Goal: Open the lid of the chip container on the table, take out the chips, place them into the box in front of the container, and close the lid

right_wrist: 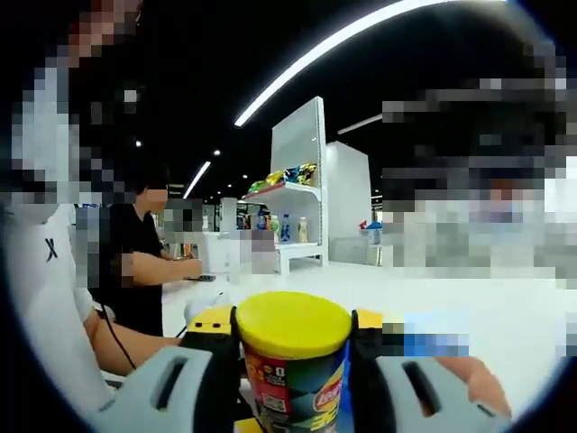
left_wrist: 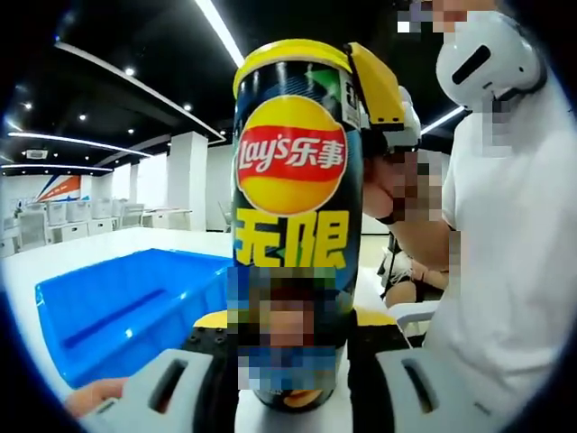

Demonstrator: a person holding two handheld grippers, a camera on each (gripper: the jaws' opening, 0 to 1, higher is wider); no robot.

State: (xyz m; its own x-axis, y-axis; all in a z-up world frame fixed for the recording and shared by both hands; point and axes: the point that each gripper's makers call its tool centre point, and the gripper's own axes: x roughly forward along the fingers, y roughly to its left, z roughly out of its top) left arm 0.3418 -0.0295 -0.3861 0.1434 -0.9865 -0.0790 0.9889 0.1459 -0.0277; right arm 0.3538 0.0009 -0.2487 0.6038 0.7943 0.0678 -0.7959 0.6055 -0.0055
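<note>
A tall dark Lay's chip can [left_wrist: 293, 180] with a yellow lid [left_wrist: 288, 54] stands upright, close to the camera, in the left gripper view. My left gripper [left_wrist: 293, 379] is shut on its lower part, one jaw on each side. My right gripper [left_wrist: 383, 90] comes in from the right, its yellow pad against the can's top edge. In the right gripper view, the lid [right_wrist: 293, 325] sits between the pads of my right gripper [right_wrist: 293, 347], which is shut on the can's top [right_wrist: 293, 388]. A blue box [left_wrist: 126, 307] lies open on the table, left of the can.
The white table [left_wrist: 108, 248] runs back to the left. A person in a white shirt [left_wrist: 514, 225] stands close on the right. In the right gripper view, another person in black [right_wrist: 135, 262] works at a counter, with a white shelf unit [right_wrist: 297, 180] behind.
</note>
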